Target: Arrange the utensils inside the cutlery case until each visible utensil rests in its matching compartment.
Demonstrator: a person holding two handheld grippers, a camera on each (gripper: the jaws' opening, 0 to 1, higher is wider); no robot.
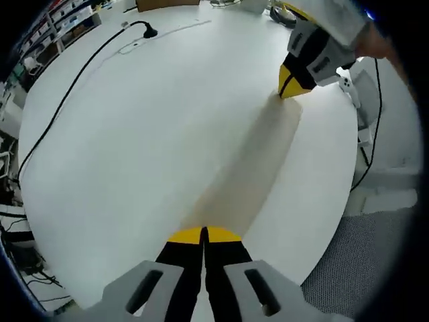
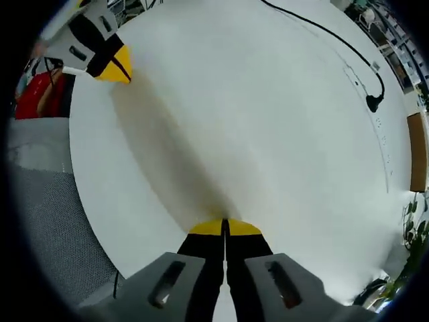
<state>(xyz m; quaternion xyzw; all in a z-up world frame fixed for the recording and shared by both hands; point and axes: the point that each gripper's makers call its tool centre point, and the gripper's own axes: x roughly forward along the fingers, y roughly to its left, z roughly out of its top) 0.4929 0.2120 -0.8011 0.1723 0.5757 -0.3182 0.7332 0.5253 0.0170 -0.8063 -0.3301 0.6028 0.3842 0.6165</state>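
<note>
Your left gripper [image 1: 204,235] sits low over the white table [image 1: 167,121], jaws pressed together with nothing between them. Your right gripper [image 2: 225,227] is the same: tips closed on each other, pinching nothing. Each one shows in the other's view: the right gripper comes in at the upper right of the left gripper view, tips together and down at the tabletop, and the left gripper sits at the upper left of the right gripper view. They face each other, well apart, with a long soft shadow on the table between them.

The table edge curves close behind both tools; beyond it lies grey carpet [image 2: 47,201]. Ahead of each gripper the tabletop is wide and bare. A black cable [image 1: 74,80] runs across the far side and ends in a plug [image 1: 149,31].

Around the table stand shelves [image 1: 53,27], blurred, and a red thing [image 2: 40,94] past the edge that is hard to make out. I cannot point you to the cutlery case or the utensils.
</note>
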